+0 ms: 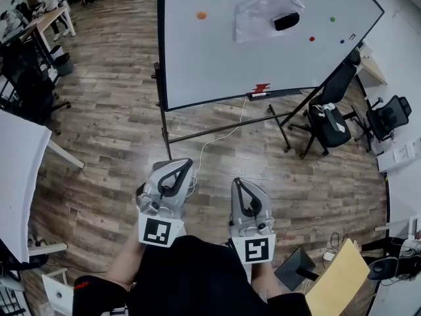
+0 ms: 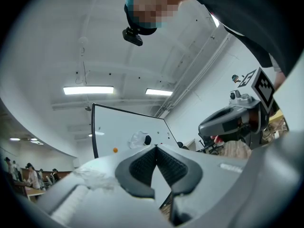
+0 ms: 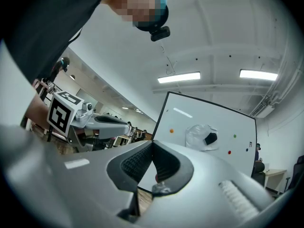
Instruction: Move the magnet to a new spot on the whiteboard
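A person stands on a wood floor facing a whiteboard on a stand. The left gripper and right gripper are held side by side, pointing at the board and well apart from it. Both pairs of jaws are closed tip to tip, holding nothing. An orange magnet sits at the board's upper left. A green magnet and a red magnet sit at its right. Between them, a black block lies over a clear plastic sheet.
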`<action>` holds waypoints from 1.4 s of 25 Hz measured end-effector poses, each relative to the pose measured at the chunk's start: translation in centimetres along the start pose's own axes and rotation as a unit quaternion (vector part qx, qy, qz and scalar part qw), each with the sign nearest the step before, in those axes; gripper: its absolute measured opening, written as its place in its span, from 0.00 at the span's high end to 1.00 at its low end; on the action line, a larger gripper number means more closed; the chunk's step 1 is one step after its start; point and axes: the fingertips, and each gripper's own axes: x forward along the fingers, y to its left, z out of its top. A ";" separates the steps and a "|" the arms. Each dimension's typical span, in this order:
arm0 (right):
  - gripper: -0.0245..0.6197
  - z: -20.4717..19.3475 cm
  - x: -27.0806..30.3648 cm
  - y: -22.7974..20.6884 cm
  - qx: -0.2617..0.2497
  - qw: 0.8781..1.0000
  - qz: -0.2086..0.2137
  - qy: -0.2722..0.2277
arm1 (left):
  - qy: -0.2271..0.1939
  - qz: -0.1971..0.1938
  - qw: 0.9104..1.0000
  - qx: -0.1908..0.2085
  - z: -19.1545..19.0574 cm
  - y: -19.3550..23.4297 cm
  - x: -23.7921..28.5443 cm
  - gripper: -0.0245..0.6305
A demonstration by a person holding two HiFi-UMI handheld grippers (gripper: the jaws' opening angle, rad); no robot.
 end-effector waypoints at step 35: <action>0.96 -1.7 16.5 1.2 -0.029 0.999 -0.024 -0.008 | -0.050 -0.017 0.999 0.013 -6.2 13.7 5.6 0.96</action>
